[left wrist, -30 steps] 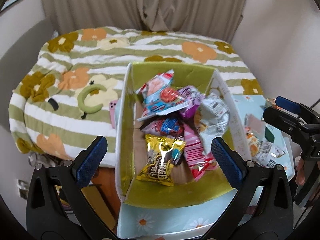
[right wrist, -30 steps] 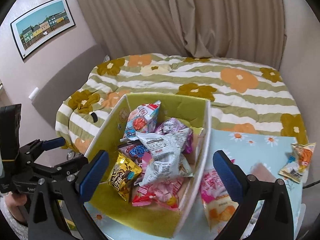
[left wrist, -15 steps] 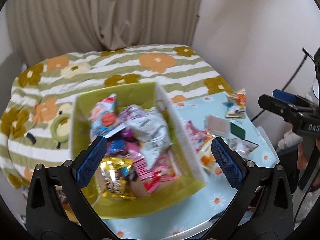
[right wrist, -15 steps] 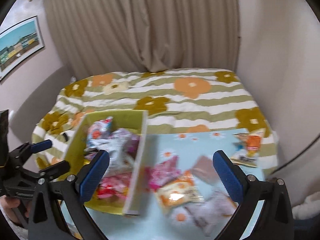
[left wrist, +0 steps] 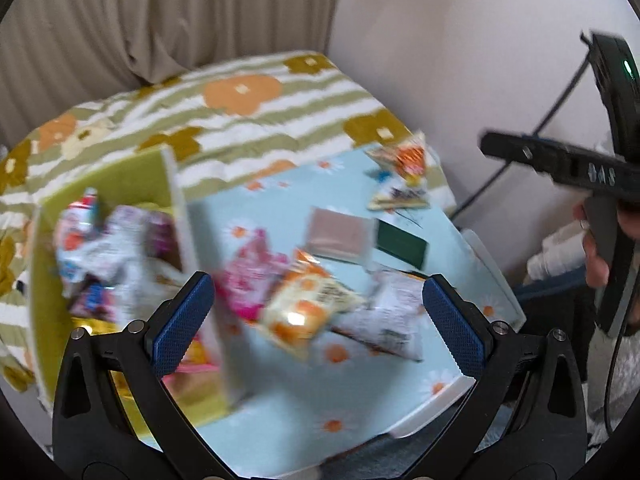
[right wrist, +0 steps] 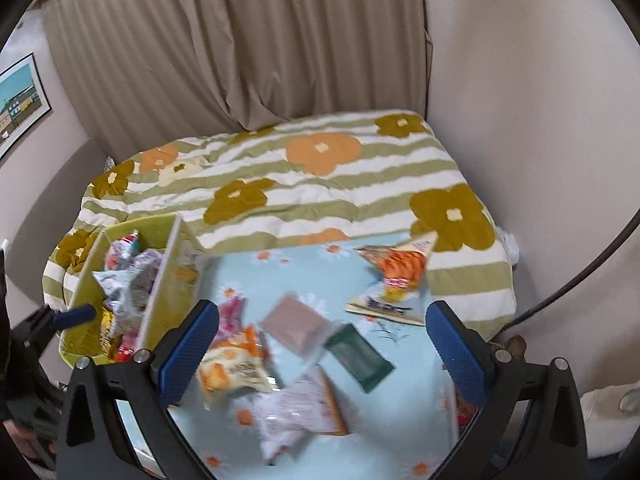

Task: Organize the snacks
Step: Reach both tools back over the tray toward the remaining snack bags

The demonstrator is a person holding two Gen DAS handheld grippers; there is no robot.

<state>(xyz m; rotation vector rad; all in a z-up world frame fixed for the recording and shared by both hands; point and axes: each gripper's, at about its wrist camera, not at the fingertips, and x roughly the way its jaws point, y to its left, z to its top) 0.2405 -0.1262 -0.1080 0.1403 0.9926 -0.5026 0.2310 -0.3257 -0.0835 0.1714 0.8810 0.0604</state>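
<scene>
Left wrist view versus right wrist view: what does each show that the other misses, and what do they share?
Only the left wrist view shows the person's hand gripping the right tool's handle, and a white bottle low by the wall.

Only the right wrist view shows the framed picture on the wall and the quilt's whole width.

Both show the green box full of snacks, the daisy-print table, loose packets on it including an orange packet, a dark green sachet and a brown sachet, and each tool open and empty.
</scene>
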